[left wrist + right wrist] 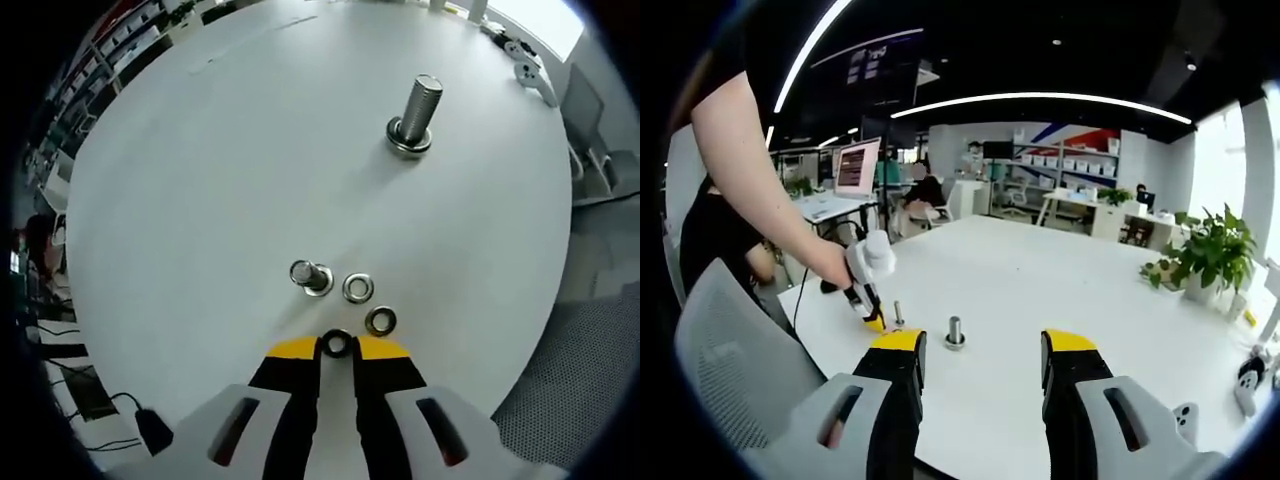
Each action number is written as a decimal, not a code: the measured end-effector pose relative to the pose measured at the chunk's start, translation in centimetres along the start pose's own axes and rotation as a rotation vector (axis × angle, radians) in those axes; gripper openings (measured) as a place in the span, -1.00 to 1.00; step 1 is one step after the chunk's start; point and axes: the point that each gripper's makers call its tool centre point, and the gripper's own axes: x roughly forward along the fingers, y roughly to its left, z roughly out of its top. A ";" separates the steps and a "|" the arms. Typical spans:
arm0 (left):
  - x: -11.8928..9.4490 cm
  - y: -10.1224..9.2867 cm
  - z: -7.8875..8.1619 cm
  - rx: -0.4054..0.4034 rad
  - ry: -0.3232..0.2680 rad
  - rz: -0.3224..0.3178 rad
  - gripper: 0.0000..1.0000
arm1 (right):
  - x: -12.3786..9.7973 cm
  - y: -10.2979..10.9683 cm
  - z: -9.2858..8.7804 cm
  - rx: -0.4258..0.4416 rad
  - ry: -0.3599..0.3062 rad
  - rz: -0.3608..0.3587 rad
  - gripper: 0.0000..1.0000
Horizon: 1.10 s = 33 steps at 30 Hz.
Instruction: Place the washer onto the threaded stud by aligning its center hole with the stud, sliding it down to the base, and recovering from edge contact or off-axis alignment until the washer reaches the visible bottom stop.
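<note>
In the left gripper view my left gripper (337, 347) is shut on a small steel washer (337, 344), pinched between its yellow tips. Just beyond stands a short threaded stud (310, 275) on the white table (200, 200). Two loose washers (358, 288) (380, 321) lie to its right. A taller stud (415, 108) with washers at its base stands farther off. In the right gripper view my right gripper (985, 345) is open and holds nothing. There, the left gripper (876, 320) points down close to the short stud (898, 313), and the tall stud (955, 332) is beside it.
A person's arm (760, 190) reaches in from the left, next to a grey mesh chair (730, 340). Game controllers (530, 65) lie at the table's far edge. A potted plant (1210, 255) stands at the right, with office desks and shelves behind.
</note>
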 end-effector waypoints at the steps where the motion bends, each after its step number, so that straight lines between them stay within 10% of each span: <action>1: 0.0 -0.1 0.0 0.000 0.000 0.001 -0.80 | 0.0 0.0 0.0 -0.001 0.000 -0.001 -0.04; 33: -3.4 0.9 1.5 0.043 -0.158 0.074 -0.82 | 0.0 0.1 -0.2 -0.022 0.012 0.002 -0.06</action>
